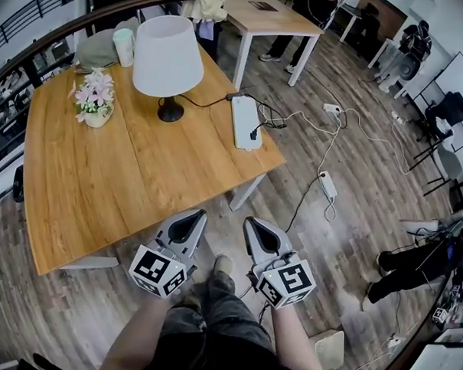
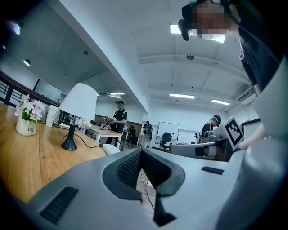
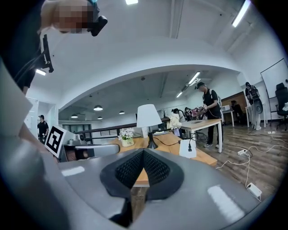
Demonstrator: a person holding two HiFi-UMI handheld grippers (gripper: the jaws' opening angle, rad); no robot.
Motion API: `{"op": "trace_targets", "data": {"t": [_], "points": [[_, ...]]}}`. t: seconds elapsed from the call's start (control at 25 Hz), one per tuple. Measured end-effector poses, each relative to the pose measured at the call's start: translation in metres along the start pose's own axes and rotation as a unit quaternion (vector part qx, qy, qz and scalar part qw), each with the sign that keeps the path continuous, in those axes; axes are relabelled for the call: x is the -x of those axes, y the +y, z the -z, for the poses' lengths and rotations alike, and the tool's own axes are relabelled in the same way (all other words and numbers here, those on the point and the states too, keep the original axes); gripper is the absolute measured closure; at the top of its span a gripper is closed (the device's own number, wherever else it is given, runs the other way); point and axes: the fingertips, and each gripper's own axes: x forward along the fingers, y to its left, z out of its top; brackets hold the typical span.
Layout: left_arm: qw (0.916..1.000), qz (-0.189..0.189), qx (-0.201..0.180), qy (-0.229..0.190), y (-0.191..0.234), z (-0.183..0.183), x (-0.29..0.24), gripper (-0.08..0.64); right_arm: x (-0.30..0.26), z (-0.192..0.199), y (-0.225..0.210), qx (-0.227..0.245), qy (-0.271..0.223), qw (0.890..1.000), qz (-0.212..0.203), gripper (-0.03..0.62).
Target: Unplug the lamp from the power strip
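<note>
Head view: we are holding the left gripper [image 1: 193, 216] and right gripper [image 1: 251, 222] off the near edge of the wooden table [image 1: 79, 202], well apart from the white-shaded, black-based lamp [image 1: 167, 57]. A black plug [image 1: 254, 132], apparently the lamp's, is sitting in the flat white power strip [image 1: 245, 111] near the table's right edge, so the unplugging is not begun.

Left gripper view: the jaws are meeting, clenched on nothing.

Right gripper view: likewise clenched, empty. We are finding no legible writing.
</note>
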Motion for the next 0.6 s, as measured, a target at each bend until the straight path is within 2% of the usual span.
{"op": "trace_targets", "data": {"t": [0.32, 0.6], "points": [[0.9998, 0.011, -0.012, 0.014, 0.018, 0.002, -0.059, 0.563, -0.049, -0.001, -0.050, -0.010, 0.013, 1.000, -0.017, 0.583], [0.9996, -0.005, -0.016, 0.023, 0.037, -0.002, -0.100, 0.563, -0.085, 0.000, -0.084, -0.020, 0.029, 0.999, -0.041, 0.583]]}}
